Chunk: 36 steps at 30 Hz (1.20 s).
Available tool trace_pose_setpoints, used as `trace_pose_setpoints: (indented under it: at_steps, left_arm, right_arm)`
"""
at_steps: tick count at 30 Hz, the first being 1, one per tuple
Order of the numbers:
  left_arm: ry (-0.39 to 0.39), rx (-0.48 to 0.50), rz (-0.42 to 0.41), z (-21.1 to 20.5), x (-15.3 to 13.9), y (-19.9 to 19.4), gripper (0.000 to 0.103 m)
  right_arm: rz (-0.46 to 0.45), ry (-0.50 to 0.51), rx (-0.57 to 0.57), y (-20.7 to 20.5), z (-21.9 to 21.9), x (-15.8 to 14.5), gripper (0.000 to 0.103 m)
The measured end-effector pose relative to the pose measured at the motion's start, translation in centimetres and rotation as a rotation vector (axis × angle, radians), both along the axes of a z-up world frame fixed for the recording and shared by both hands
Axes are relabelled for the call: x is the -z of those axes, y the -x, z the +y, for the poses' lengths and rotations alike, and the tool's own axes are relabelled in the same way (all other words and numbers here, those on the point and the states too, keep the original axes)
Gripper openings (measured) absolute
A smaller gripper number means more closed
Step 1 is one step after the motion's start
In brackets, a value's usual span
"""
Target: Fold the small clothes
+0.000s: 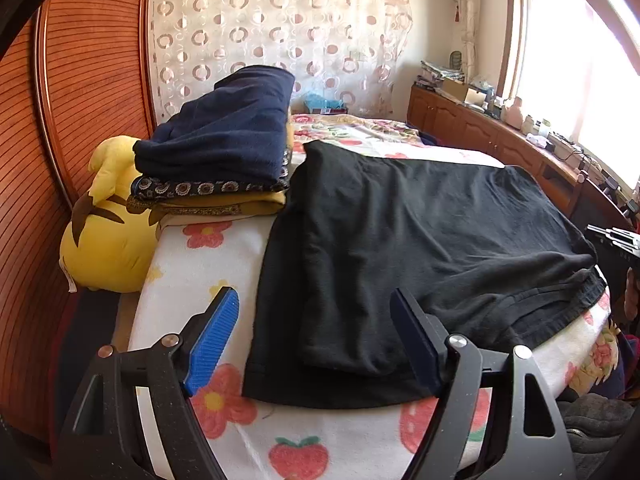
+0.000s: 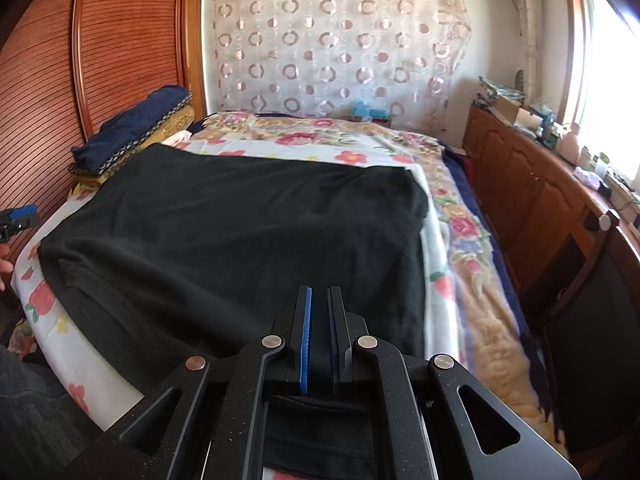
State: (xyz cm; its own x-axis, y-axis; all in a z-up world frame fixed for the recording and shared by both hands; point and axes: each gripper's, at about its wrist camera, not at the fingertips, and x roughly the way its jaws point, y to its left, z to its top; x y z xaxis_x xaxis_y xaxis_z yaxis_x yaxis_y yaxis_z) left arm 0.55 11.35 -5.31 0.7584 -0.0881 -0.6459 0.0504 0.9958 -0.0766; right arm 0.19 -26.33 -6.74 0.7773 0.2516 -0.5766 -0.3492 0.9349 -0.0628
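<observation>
A black garment (image 1: 420,240) lies spread flat on a floral blanket (image 1: 216,400) on the bed, one side folded over itself. My left gripper (image 1: 316,312) is open, its jaws wide apart just above the garment's near left edge, holding nothing. In the right wrist view the same black garment (image 2: 240,232) covers the near part of the bed. My right gripper (image 2: 319,300) has its jaws nearly closed over the garment's near edge; dark cloth shows between the pads. The left gripper's blue tip (image 2: 18,216) shows at the left edge.
A stack of folded clothes (image 1: 216,148) with a navy one on top sits at the bed's left side beside a yellow plush toy (image 1: 108,236). A wooden wardrobe (image 1: 80,100) stands left. A wooden cabinet (image 2: 532,200) with clutter runs along the right under the window.
</observation>
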Motion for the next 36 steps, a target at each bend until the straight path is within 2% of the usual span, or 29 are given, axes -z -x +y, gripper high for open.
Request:
trace_pose_setpoints:
  at_steps: [5,7,11,17,21,26,28,31,35,36]
  left_arm:
    - [-0.004,-0.039,0.054,1.1,1.4,-1.6,0.079]
    - [0.001,-0.045,0.066,1.4,1.9,-2.0,0.079]
    - [-0.003,-0.054,0.081,1.4,2.5,-2.1,0.079]
    - [0.027,-0.013,0.038,-0.1,1.2,-0.6,0.079]
    - [0.055,0.048,0.03,-1.9,0.7,0.5,0.079]
    - [0.081,0.158,0.034,-5.0,0.8,1.0,0.079]
    - [0.073,0.197,0.047,-6.4,1.1,0.9,0.079]
    - [0.064,0.221,0.063,-7.5,1.6,0.6,0.079]
    - [0.07,0.216,0.075,-7.7,2.0,0.3,0.079]
    - [0.07,0.212,0.074,-7.6,2.0,0.4,0.079]
  right_arm:
    - [0.029,-0.009,-0.031,-0.2,0.7,1.0,0.009]
    - [0.043,-0.015,-0.035,-0.5,0.8,1.2,0.019]
    - [0.061,-0.043,-0.075,-0.5,1.5,0.8,0.02]
    - [0.105,-0.056,-0.206,-0.2,3.9,0.8,0.02]
    - [0.127,-0.024,-0.269,0.6,4.9,1.3,0.02]
    - [0.156,0.019,-0.297,-0.2,5.0,1.8,0.021]
    - [0.16,0.039,-0.307,-0.4,5.4,1.9,0.03]
    - [0.16,0.059,-0.307,-0.8,5.5,2.0,0.032]
    - [0.133,0.107,-0.32,-0.5,6.3,2.2,0.032]
    - [0.136,0.107,-0.321,-0.6,6.4,2.3,0.025]
